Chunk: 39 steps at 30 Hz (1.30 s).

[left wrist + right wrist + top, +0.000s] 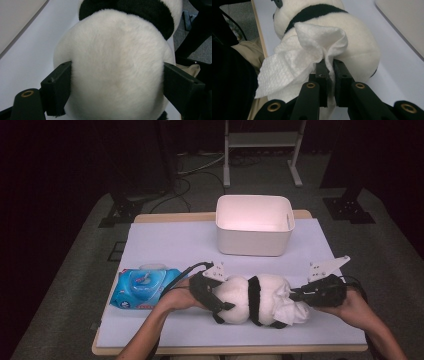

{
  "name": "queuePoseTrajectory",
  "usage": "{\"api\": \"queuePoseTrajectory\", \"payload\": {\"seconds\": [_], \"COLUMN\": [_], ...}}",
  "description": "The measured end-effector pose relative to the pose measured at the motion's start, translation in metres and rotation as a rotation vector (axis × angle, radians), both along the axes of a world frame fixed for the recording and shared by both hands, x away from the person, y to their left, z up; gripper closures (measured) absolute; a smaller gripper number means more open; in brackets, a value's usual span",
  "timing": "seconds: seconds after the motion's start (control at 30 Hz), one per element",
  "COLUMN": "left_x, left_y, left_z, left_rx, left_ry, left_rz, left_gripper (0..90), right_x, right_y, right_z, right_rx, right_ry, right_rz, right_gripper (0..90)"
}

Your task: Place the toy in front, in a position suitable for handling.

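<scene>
A black-and-white panda plush (252, 300) lies on its side on the white table mat, head toward the left. My left gripper (218, 299) holds it by the white head (115, 65), one jaw pressed into the fur on each side. From the right, my right gripper (301, 296) is shut on a crumpled white wipe (294, 60) and holds it against the plush's rear (357, 40). The wipe (291, 308) shows as a white wad at the plush's right end. A hand holds each gripper.
A blue pack of wet wipes (142, 289) lies left of the plush, near my left forearm. An empty white bin (254, 226) stands at the back of the table, behind the plush. The table's front edge (225, 349) runs just below the hands.
</scene>
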State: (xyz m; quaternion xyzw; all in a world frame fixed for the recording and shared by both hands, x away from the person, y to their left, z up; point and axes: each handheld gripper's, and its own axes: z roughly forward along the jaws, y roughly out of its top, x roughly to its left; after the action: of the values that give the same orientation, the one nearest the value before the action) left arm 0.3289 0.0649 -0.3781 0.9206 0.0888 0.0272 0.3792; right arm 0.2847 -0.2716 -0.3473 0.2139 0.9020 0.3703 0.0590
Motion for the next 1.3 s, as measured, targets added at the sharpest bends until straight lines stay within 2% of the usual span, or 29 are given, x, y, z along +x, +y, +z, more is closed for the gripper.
{"api": "queuePoseTrajectory", "payload": {"seconds": [0.1, 0.23, 0.43, 0.63, 0.8, 1.17, 1.3], "left_x": [0.0, -0.001, -0.003, -0.005, -0.005, -0.005, -0.006], "left_y": [0.0, -0.001, -0.003, -0.006, -0.005, -0.006, -0.006], "left_z": [0.0, 0.0, 0.001, 0.002, 0.002, 0.003, 0.003], "left_rx": [0.007, -0.006, 0.003, 0.006, 0.007, 0.01, 0.013], "left_ry": [-0.007, -0.01, -0.021, -0.031, -0.028, -0.029, -0.034], "left_rz": [-0.003, -0.001, -0.007, -0.012, -0.015, -0.016, -0.017], "left_gripper": [15.8, 15.9, 16.6, 16.8, 16.8, 16.8, 16.8], "right_x": [-0.001, -0.002, 0.001, 0.01, 0.021, 0.046, 0.052], "right_y": [-0.003, -0.007, -0.001, 0.019, 0.035, 0.073, 0.078], "right_z": [-0.004, -0.007, 0.003, 0.015, 0.02, 0.022, 0.021], "right_rx": [-0.006, 0.004, 0.005, -0.044, -0.071, -0.138, -0.146], "right_ry": [0.002, 0.009, -0.002, -0.021, -0.019, 0.004, 0.01], "right_rz": [-0.001, -0.007, 0.003, 0.039, 0.074, 0.13, 0.136], "right_gripper": [82.5, 82.6, 82.7, 82.6, 82.6, 82.1, 82.1]}}
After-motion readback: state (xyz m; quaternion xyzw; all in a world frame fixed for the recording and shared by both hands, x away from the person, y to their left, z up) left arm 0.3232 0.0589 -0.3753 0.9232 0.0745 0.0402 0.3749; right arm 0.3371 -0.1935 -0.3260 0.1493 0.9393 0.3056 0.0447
